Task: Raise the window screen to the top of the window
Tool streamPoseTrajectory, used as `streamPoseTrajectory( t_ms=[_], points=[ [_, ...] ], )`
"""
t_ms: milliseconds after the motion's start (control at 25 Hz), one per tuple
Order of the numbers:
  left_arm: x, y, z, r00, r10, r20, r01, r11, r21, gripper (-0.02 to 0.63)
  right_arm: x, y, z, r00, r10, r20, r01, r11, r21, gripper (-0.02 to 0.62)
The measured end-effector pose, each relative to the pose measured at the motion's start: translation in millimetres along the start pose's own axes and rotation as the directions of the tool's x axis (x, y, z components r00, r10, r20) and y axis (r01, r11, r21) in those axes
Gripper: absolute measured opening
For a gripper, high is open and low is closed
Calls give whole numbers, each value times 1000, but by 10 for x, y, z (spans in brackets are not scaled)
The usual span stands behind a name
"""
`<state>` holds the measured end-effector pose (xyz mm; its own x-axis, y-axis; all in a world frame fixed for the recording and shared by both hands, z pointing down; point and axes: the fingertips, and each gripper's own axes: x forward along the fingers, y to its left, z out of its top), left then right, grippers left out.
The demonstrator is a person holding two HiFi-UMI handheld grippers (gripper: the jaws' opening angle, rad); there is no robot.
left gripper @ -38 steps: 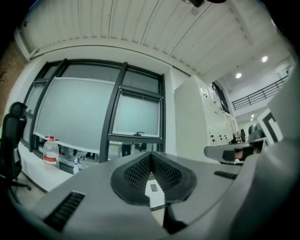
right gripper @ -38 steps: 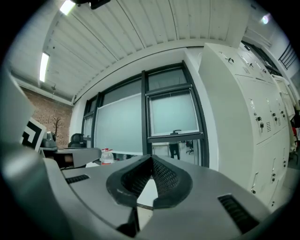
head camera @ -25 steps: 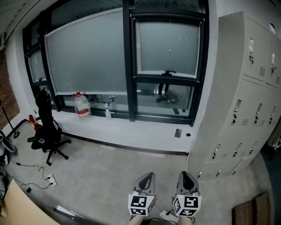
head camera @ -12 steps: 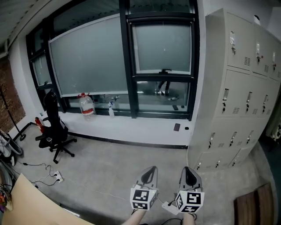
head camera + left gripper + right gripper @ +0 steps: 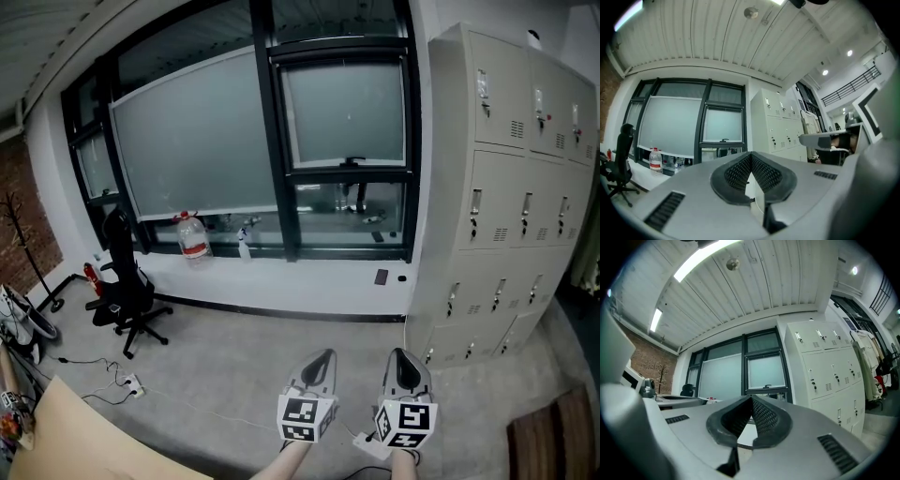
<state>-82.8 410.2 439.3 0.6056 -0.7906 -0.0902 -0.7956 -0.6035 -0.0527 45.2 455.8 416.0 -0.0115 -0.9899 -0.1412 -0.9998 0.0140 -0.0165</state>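
Note:
The window [image 5: 281, 141] fills the far wall in the head view. A grey frosted screen [image 5: 345, 111] covers the upper part of its right pane, and a small dark handle [image 5: 352, 161] sits at the screen's lower edge. Clear glass shows below it. A wider screen [image 5: 197, 141] covers the left pane. My left gripper [image 5: 322, 358] and right gripper [image 5: 402, 356] hang low over the floor, far short of the window, side by side. Both are shut and hold nothing. In the left gripper view [image 5: 750, 157] and the right gripper view [image 5: 751, 399] the jaws meet at the tip.
Tall grey lockers [image 5: 506, 187] stand right of the window. A white sill ledge [image 5: 309, 281] carries a water bottle [image 5: 192, 236] and a spray bottle [image 5: 245, 241]. A black office chair [image 5: 127, 281] stands at left, with a power strip [image 5: 129, 382] and cables on the floor.
The head view has tilted upward, so the window and lockers sit lower and more upright in frame. Both grippers stay shut and close together near the bottom.

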Motion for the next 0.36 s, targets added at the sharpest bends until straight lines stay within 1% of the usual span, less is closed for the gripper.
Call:
streamPoseTrajectory(
  t_ms=[160, 360],
  points=[
    [43, -1, 79, 999, -7, 32, 7, 1000, -5, 3, 29, 49, 70, 1000, 9, 16, -9, 1000, -30, 6],
    [102, 47, 107, 998, -9, 59, 11, 1000, -23, 3, 141, 54, 20, 1000, 5, 12, -4, 999, -45, 6]
  ],
)
